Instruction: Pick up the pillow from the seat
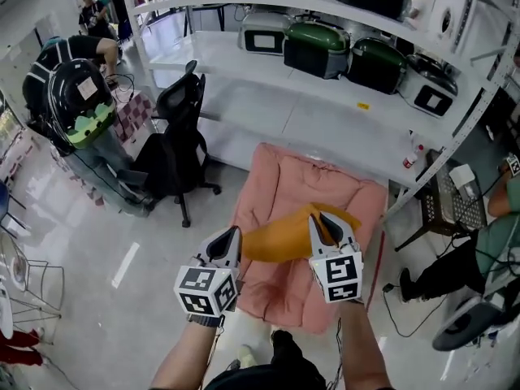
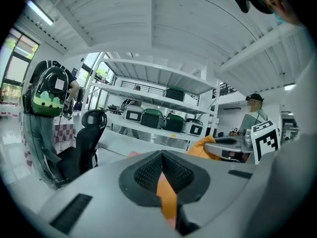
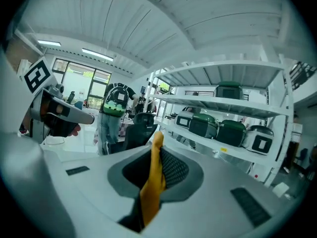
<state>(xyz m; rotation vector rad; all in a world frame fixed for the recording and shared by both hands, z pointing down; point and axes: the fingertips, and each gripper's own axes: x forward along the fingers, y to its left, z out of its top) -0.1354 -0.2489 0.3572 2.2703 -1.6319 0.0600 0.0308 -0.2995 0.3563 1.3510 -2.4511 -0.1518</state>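
The pillow, an orange, soft-looking one, hangs stretched between the two grippers above the middle of the seat. The left gripper is clenched on its left end; in the left gripper view a fold of orange cloth is pinched between the ribbed pads. The right gripper grasps the right end the same way, and in the right gripper view a strip of the fabric stands squeezed between its nearly closed jaws, poking out past the tips.

As for the task, the grasp is made on both ends, and the pillow appears to be clear of the seat, since both gripper views look out almost level across the room rather than down at the cushion. I judge the pick-up done or all but done; what may be left is only to carry it fully clear and hold it steady.

The seat is a pink, quilted pad, bare apart from the pillow above it, lying low on a pale glossy floor. Just beyond the seat stands white shelving that carries green-lidded appliances. To the left of the seat is a black office chair, and further left a person wearing a backpack.
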